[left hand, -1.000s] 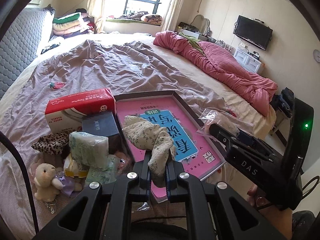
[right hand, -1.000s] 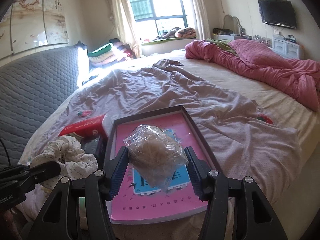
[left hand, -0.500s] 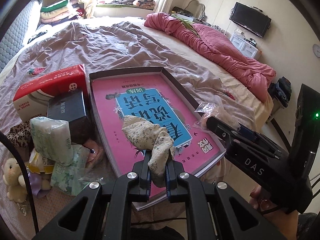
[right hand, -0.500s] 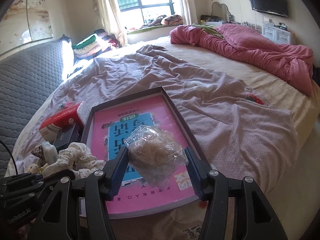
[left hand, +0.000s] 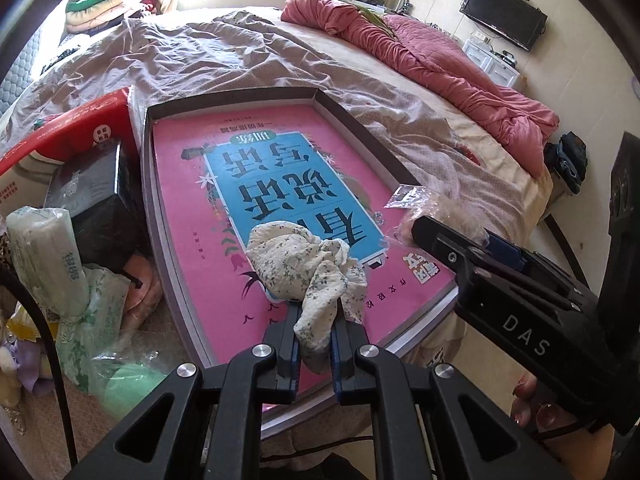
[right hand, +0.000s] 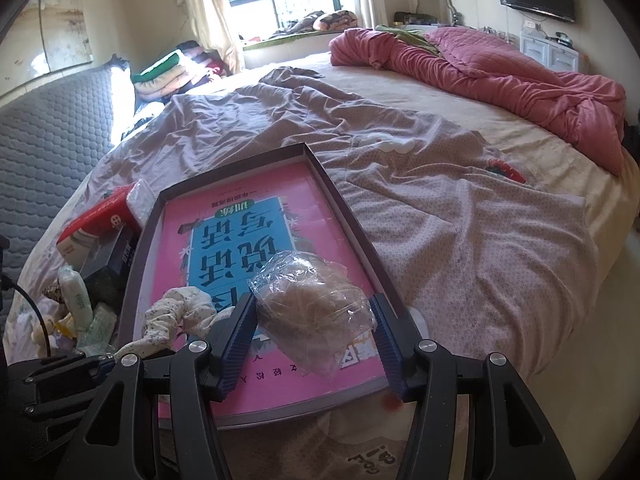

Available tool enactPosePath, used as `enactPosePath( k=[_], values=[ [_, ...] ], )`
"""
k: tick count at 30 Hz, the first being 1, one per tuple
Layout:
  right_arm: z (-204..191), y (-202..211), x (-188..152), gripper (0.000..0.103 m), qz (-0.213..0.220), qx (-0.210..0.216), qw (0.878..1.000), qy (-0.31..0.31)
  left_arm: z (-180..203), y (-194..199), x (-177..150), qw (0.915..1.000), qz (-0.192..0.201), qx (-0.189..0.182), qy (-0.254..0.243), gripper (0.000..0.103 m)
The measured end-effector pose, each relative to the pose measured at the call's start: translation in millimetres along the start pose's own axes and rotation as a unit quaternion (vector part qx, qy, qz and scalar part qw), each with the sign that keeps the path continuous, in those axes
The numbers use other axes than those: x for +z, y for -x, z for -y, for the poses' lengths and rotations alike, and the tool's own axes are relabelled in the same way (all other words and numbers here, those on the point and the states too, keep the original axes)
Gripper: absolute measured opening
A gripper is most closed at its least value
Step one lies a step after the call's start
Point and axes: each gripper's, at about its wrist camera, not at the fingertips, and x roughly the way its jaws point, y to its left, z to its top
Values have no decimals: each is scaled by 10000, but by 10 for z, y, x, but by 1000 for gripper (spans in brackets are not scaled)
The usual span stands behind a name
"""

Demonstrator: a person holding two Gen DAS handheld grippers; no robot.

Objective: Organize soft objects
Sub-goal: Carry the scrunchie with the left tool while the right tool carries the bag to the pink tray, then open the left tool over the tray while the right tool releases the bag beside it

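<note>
My left gripper (left hand: 314,316) is shut on a floral cloth scrunchie (left hand: 296,260) and holds it low over the near end of the pink-lined box tray (left hand: 360,128). The scrunchie also shows in the right wrist view (right hand: 176,316). My right gripper (right hand: 314,320) is shut on a clear plastic bag of beige soft stuff (right hand: 312,308), just above the tray's (right hand: 344,208) near right part. In the left wrist view the right gripper (left hand: 432,236) sits at the tray's right edge with the bag (left hand: 408,200) at its tip.
Left of the tray lie a red tissue box (left hand: 60,136), a black box (left hand: 88,196), wrapped tissue packs (left hand: 44,248) and green plastic bags (left hand: 104,320). A crumpled mauve sheet (right hand: 460,220) and a pink quilt (right hand: 500,68) cover the bed beyond.
Both grippers moved forward and down over the tray with their loads. The tray looks larger and closer in both views. Both grips stay the same.
</note>
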Motion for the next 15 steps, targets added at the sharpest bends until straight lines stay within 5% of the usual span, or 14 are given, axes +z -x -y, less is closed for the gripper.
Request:
enactPosePath(
  k=[15],
  values=[
    [80, -209, -90, 61, -304, -204, 9993, -44, -45, -31, -22, 9998, -35, 125, 118, 22]
  ],
)
